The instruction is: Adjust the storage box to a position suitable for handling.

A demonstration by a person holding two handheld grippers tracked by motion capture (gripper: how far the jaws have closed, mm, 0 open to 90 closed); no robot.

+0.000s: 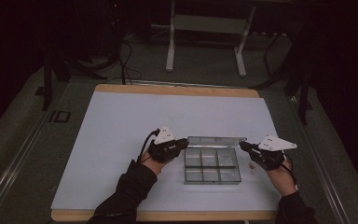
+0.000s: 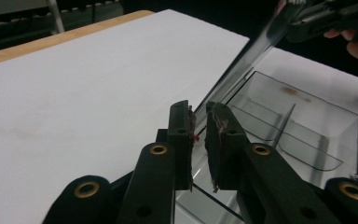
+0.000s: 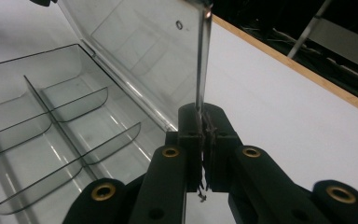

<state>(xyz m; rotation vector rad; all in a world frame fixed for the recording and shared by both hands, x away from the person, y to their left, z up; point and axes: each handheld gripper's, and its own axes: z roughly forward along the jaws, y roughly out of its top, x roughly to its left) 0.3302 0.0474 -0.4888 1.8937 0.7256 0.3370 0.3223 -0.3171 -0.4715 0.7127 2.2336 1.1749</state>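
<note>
A clear plastic compartment box (image 1: 212, 165) sits in the lower centre-right of the high view on the white worktop (image 1: 121, 135), its long axis running left to right across the frame, six compartments in two rows. Its clear lid (image 1: 213, 140) stands raised along the far edge, hinged there and opening toward the person.

The left claw (image 1: 182, 142) meets the lid's left end and the right claw (image 1: 243, 145) its right end; from this height the jaws' state cannot be read.

The left gripper view settles it for that side: the left claw (image 2: 198, 140) has a narrow gap between its jaws, the lid's (image 2: 242, 65) edge sitting in it, with no firm pinch visible. The other hand (image 2: 354, 44) and its gripper hold the lid's far end at the upper right of that frame.

The right gripper view shows the right claw (image 3: 203, 140) clenched on the lid's (image 3: 144, 51) thin side edge, which rises upright from the jaws, with the box's dividers (image 3: 51, 121) to the left
</note>
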